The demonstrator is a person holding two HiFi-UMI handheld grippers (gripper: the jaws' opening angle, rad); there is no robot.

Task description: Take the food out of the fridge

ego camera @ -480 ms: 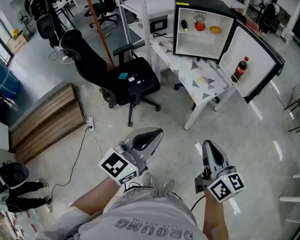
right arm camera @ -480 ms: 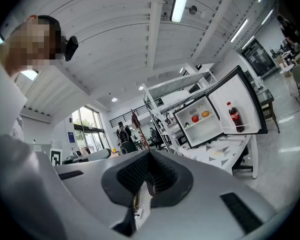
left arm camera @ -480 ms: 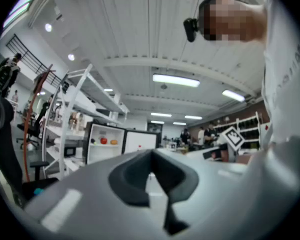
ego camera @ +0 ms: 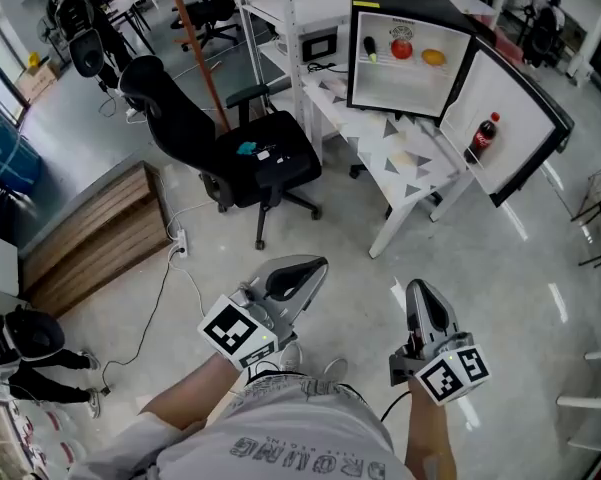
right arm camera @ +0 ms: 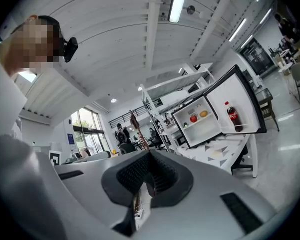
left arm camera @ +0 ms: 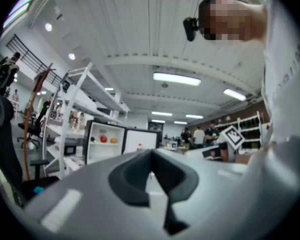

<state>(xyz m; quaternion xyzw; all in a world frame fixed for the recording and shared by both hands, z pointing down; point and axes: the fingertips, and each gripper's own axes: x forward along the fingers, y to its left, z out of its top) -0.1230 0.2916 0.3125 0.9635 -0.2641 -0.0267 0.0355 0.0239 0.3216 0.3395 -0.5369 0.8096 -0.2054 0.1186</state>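
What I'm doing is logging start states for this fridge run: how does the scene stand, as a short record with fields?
fridge: on the white table, door open
fridge shelf: dark item, red fruit, orange fruit
door rack: cola bottle, upright
left gripper: shut, empty, far from the fridge
right gripper: shut, empty, far from the fridge
nearby: black office chair, left of the table

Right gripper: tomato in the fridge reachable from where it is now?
Probably not yet. The right gripper is far from the fridge, across the floor. The door stands open, so the tomato looks clear after stepping closer.
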